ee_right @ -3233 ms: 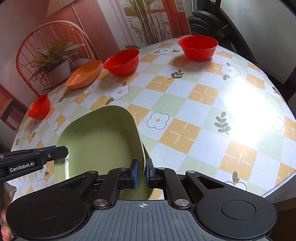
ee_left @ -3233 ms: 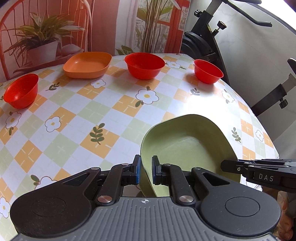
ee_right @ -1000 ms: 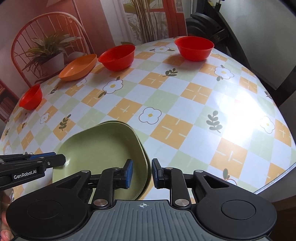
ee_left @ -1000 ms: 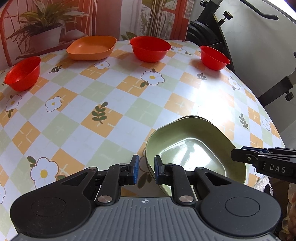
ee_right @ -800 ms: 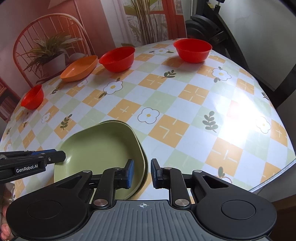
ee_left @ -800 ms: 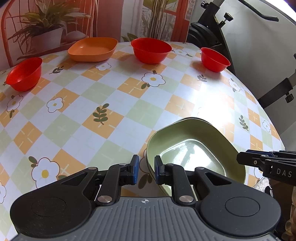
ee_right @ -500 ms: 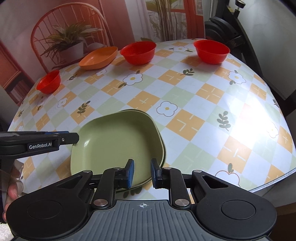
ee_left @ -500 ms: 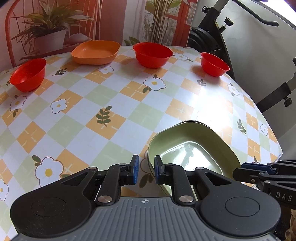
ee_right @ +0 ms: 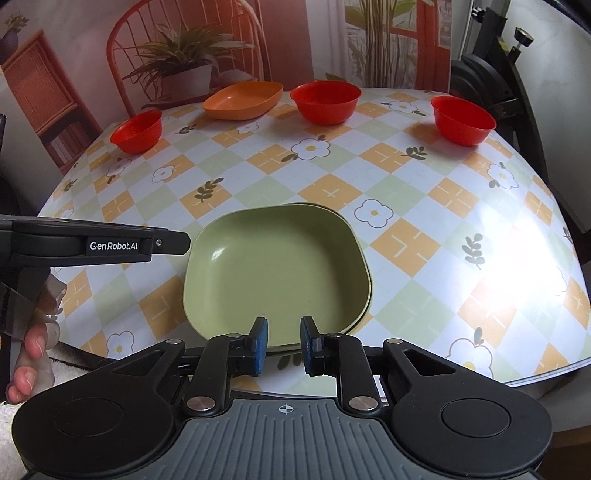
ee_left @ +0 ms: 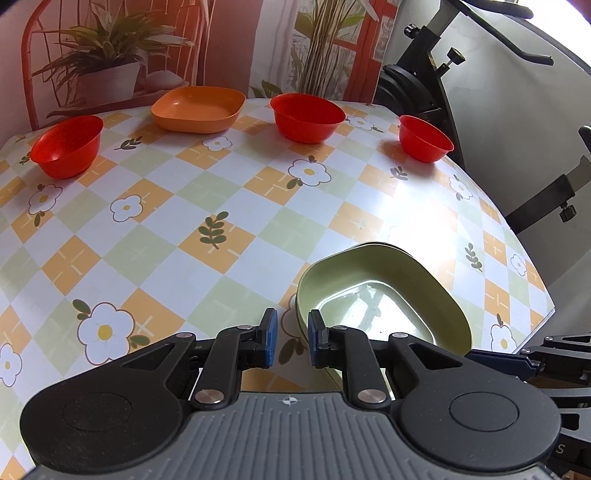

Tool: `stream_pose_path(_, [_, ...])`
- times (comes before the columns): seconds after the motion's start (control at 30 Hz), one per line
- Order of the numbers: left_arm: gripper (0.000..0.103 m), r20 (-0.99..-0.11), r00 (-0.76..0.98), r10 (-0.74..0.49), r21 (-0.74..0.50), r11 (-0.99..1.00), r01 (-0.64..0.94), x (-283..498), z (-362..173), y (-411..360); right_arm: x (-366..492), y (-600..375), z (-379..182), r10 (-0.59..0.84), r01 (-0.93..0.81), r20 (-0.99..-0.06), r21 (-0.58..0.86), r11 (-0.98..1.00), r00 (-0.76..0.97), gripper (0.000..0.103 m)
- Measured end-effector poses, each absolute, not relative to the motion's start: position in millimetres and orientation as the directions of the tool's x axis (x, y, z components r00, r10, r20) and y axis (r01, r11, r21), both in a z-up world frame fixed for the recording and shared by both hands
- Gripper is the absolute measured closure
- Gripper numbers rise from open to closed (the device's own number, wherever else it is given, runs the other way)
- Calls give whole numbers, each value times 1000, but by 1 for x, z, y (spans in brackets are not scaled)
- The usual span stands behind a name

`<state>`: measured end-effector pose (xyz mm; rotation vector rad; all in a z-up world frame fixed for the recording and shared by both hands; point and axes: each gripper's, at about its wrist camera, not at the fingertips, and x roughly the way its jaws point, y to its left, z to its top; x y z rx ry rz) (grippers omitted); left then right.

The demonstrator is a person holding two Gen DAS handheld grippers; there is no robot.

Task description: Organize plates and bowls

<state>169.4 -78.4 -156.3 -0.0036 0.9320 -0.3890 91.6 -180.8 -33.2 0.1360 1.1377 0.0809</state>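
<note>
Nearest: 2 grippers, both held low over the near table edge. Right gripper [ee_right: 280, 345] w/ blue pads parted, nothing between them, tips just short of the near rim of the green plates [ee_right: 275, 273]; left gripper [ee_left: 290, 341] likewise parted and empty, tips at the stack's near-left corner, not touching as far as can be told. In the right wrist view the left gripper's body pokes in from the left, level w/ the table, and a hand [ee_right: 31, 354] shows fingertips wrapped on its handle at lower left. Green plates: 2, nested, a second rim showing along the far and right sides of the top one; stack sits flat near the front edge of the table [ee_right: 424, 206], roughly centre-right. Mid table is bare checked cloth w/ flower and leaf print, lots of open room between the stack and the far row. Far row, left to right: 1 small red bowl [ee_right: 137, 131], 1 orange plate [ee_right: 243, 99], 1 large red bowl [ee_right: 325, 101], 1 small red bowl on the right [ee_right: 463, 119]; so 3 red bowls, 1 orange plate, all upright, well apart from each other, close to the far edge. Behind the table: red chair [ee_right: 184, 33] w/ potted plant [ee_right: 184, 70]; black exercise bike [ee_left: 436, 74] at far right, beside the right table edge.
</note>
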Motion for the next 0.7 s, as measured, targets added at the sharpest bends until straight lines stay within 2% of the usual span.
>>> stream_pose_path(0.27, [84, -791, 516, -329, -168, 927, 335, 170, -162, -80, 93, -177, -49, 167, 3, -918, 179, 984, 359, 84])
stream_pose_path(0.7, [84, -798, 505, -331, -180, 929, 324, 173, -165, -79, 97, -188, -51, 165, 45, -914, 195, 980, 371, 84])
